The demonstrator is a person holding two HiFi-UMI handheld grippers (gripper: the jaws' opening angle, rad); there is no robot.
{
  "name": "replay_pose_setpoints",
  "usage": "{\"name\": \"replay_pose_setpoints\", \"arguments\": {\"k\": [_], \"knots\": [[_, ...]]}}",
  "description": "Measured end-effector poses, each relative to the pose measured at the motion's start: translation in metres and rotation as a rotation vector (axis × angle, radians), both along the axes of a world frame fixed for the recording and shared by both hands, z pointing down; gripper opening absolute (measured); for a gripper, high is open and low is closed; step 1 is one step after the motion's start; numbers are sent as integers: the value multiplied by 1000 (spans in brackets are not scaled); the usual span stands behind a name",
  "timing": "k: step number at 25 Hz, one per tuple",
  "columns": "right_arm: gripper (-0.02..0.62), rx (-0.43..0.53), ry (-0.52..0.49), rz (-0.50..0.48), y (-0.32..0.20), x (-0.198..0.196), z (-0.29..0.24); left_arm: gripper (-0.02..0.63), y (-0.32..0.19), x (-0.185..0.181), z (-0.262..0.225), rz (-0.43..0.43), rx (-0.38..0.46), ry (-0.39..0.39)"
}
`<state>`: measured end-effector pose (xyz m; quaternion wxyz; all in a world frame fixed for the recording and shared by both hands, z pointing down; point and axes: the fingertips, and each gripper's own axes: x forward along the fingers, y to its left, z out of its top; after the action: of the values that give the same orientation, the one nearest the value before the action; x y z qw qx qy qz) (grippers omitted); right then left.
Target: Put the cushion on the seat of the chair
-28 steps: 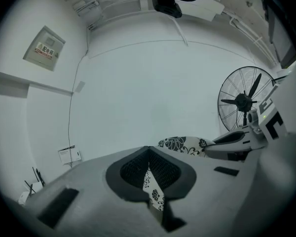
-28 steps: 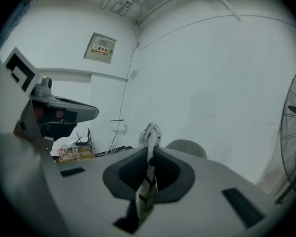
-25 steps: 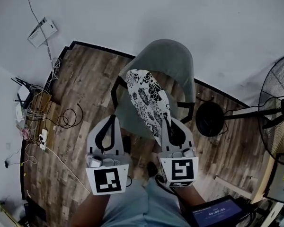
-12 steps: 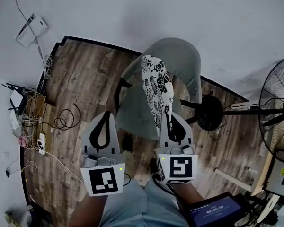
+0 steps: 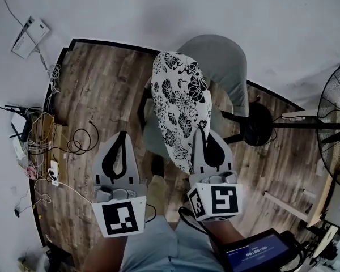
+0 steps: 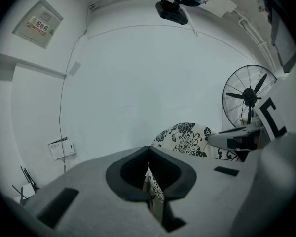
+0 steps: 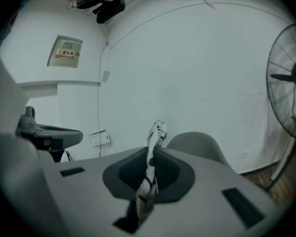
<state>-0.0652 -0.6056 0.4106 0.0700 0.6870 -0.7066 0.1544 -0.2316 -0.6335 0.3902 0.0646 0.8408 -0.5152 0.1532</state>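
The cushion (image 5: 178,109), white with black flowers, hangs in the air over the grey shell chair (image 5: 222,61) and covers most of its seat (image 5: 149,136). My right gripper (image 5: 199,130) is shut on the cushion's near edge; the cloth (image 7: 157,132) runs up between its jaws, with the chair back (image 7: 197,142) behind. My left gripper (image 5: 123,135) is apart from the cushion, to its left, jaws together. In its own view the cushion (image 6: 185,138) lies off to the right, and a thin flowered strip (image 6: 150,189) shows in the slit between its jaws.
A standing fan (image 5: 337,123) and its round black base (image 5: 255,132) are right of the chair. Cables and small devices (image 5: 39,132) lie on the wood floor at the left wall. A tablet (image 5: 258,256) is at the lower right, and the person's legs are below.
The cushion has swung from edge-on to show its broad flowered face, now lying more over the seat. Both grippers have shifted a little lower in the picture.
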Motion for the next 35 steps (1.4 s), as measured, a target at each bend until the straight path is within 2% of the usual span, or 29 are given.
{"name": "replay_pose_setpoints", "arguments": {"k": [3,8,12,14,21,23,26,27,28,33,35], "knots": [[17,-32,-95,92,0,26,40,5,-3,18,23,41,-34,-11],[20,-155,-254,222,21,79,163,5,4,65,71,137,-92,-32],[20,-279,-251,295,38,114,257,5,9,94,106,204,-129,-45],[21,-322,-248,313,44,129,286,5,13,103,120,225,-146,-56],[28,-375,-236,337,66,176,326,5,16,122,142,262,-173,-73],[49,-397,-225,332,74,188,340,5,17,126,144,274,-180,-77],[280,-426,-247,362,85,203,356,5,17,127,150,288,-189,-86],[328,-435,-251,389,89,206,358,5,17,126,153,287,-194,-88],[342,-442,-246,420,94,208,359,5,16,124,156,285,-199,-89],[336,-425,-94,603,126,214,336,5,13,115,159,271,-208,-81],[302,-403,-35,543,120,198,324,5,12,112,158,262,-205,-72]]}}
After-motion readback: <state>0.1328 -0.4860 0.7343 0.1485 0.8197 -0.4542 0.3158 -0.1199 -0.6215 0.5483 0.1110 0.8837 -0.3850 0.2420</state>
